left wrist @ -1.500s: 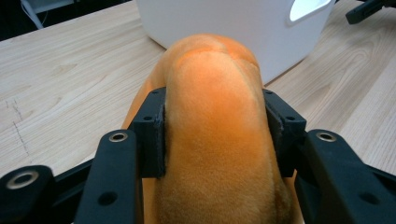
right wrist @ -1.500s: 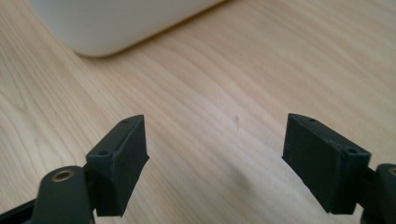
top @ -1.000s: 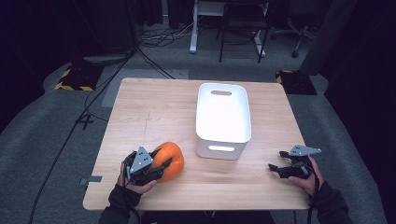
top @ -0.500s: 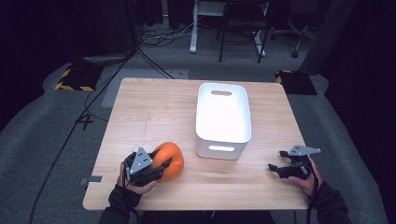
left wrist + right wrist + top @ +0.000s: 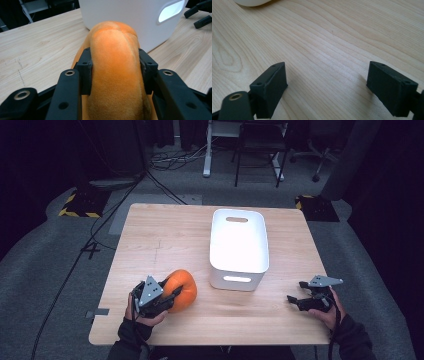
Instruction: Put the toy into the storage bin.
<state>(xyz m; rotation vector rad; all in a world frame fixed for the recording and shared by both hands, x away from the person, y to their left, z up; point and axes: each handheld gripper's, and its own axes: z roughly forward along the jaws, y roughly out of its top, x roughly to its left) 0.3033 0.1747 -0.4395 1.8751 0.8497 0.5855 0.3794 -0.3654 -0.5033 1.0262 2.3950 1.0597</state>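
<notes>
An orange plush pumpkin rests on the wooden table near its front left, just left of a white bin. My left gripper is shut on the pumpkin; its jaws have just been closing, and in the left gripper view both pads dent the plush on either side. At the front right, my right gripper sits low over the bare wood with its jaws wide apart and nothing between them. The right gripper's fingertips appear far off in the left gripper view.
The white bin has handle cut-outs at both ends and stands mid-table, between the two grippers. Bare wood lies left of and behind the bin. Off the table are chair and desk legs and floor cables.
The left gripper's jaws have pinched a little tighter into the pumpkin. Both hands and the bin have stayed where they were.
</notes>
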